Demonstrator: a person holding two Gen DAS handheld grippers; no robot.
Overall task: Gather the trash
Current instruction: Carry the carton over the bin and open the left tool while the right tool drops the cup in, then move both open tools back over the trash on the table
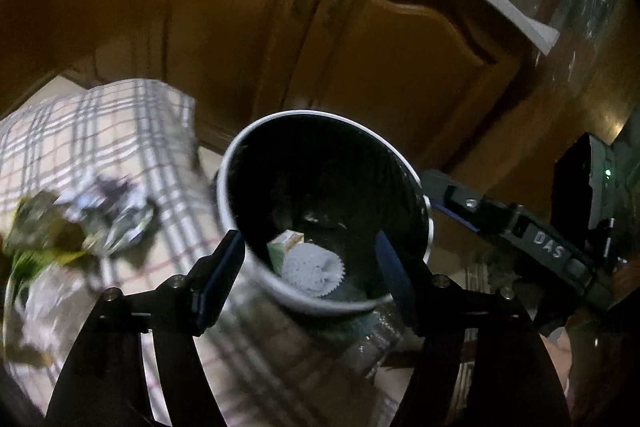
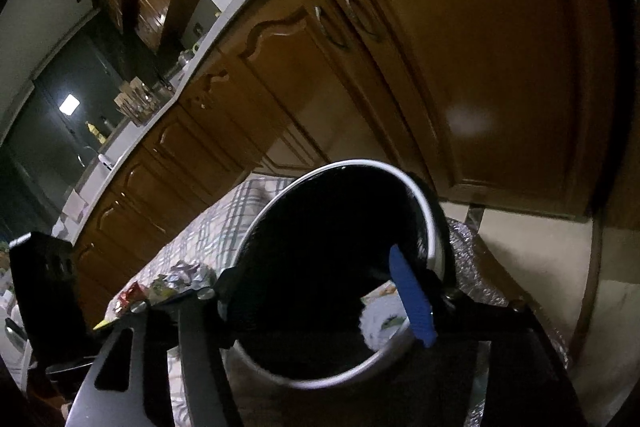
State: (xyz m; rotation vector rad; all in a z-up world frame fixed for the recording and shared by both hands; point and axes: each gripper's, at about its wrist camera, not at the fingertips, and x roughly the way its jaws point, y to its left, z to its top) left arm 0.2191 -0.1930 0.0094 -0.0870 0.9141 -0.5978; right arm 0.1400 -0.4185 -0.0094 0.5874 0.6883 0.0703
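Your left gripper [image 1: 310, 271], fingers spread and holding nothing, straddles the bin [image 1: 256, 269] near rim. Wrappers [image 1: 108, 215] lie left on the checked cloth [image 1: 120, 123]. Right gripper [image 2: 320, 303] appears to pinch the bin's rim; left hand is nearer.

Your left wrist camera looked forward and down between its two fingers, very close over the open mouth of the bin [image 1: 324, 211], with the checked cloth [image 1: 100, 131] on its left and the brown cabinet doors [image 1: 248, 27] far behind. Your right wrist camera sat just as close at the bin's near right rim, tilted, facing left along the counter edge [image 2: 224, 27] toward the far dark end of the kitchen. Both views shared the bin, the cloth and the cabinet doors.
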